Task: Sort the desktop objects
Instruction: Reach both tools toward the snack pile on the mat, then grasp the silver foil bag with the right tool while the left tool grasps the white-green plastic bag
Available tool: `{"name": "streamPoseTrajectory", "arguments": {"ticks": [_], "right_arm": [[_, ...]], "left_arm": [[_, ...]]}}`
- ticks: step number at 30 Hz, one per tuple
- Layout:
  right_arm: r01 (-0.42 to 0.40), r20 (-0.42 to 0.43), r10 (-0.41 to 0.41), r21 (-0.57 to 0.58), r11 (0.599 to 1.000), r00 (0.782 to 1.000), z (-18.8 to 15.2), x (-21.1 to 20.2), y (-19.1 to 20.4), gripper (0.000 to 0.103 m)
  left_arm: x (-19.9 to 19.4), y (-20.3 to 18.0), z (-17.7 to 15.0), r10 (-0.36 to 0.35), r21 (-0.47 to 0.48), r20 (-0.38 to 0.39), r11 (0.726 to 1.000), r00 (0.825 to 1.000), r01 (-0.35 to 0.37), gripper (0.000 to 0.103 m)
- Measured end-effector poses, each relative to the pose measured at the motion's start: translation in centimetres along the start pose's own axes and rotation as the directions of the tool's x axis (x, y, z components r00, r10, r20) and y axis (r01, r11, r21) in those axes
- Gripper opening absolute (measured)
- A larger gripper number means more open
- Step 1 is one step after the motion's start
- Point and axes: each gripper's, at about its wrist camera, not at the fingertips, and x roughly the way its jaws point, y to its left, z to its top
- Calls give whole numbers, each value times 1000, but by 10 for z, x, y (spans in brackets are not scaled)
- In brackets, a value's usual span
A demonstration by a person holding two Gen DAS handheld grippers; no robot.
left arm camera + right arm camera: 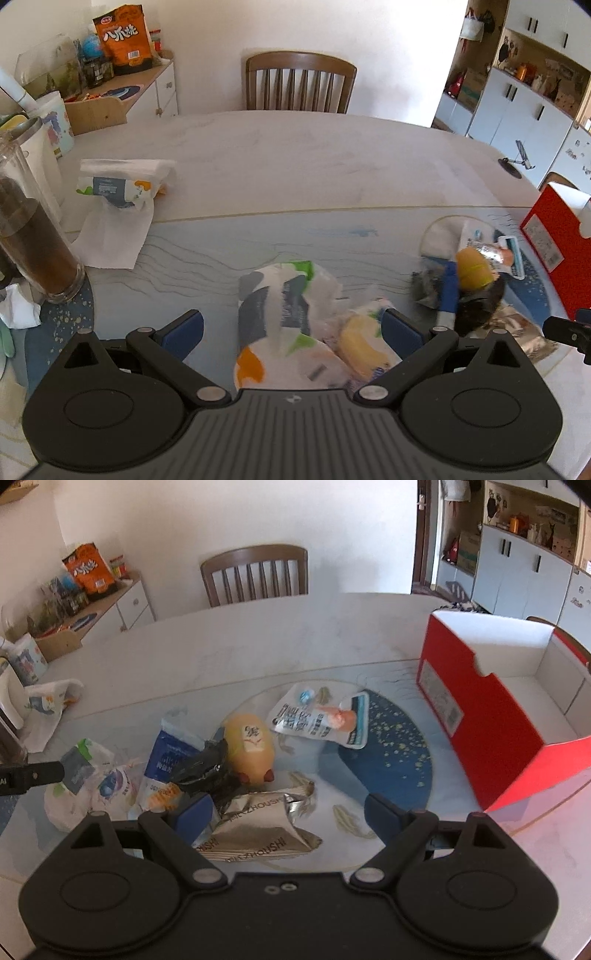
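Crowding both spread grippers (291, 328) (288, 818): tissue packs (280, 321), foil wrapper (258, 830), red box (491, 716) alongside.

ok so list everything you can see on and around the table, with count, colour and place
open cardboard box: 1, red outside, white inside, table's right
yellow egg-shaped toy: 1, yellow, centre of the pile
crumpled silver foil snack bag: 1, silver, between the right gripper's fingers
white printed pouch: 1, white, behind the toy
crumpled black plastic wrapper: 1, black, left of the toy
white tissue pack with orange and green patches: 1, between the left gripper's fingers
opened tissue pack: 1, white, table's left
glass jar of brown contents: 1, far left
wooden chair: 1, brown, behind the table
orange snack bag: 1, on the side cabinet
left gripper: 1, black, blue pads, open
right gripper: 1, black, blue pads, open
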Motion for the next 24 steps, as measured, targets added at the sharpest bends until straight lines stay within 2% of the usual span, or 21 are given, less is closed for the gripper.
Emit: {"name": "streamPoseTrajectory", "arguments": {"ticks": [13,24], "right_arm": [[25,-85,-32,-85,996,996,3,43,13,88],[9,-117,-14,-43,999,993,1,52,4,87]], "left_arm": [[31,11,0,36,39,-37,999,999,-35,103],[49,16,0,54,45,-70,998,996,-50,103]]}}
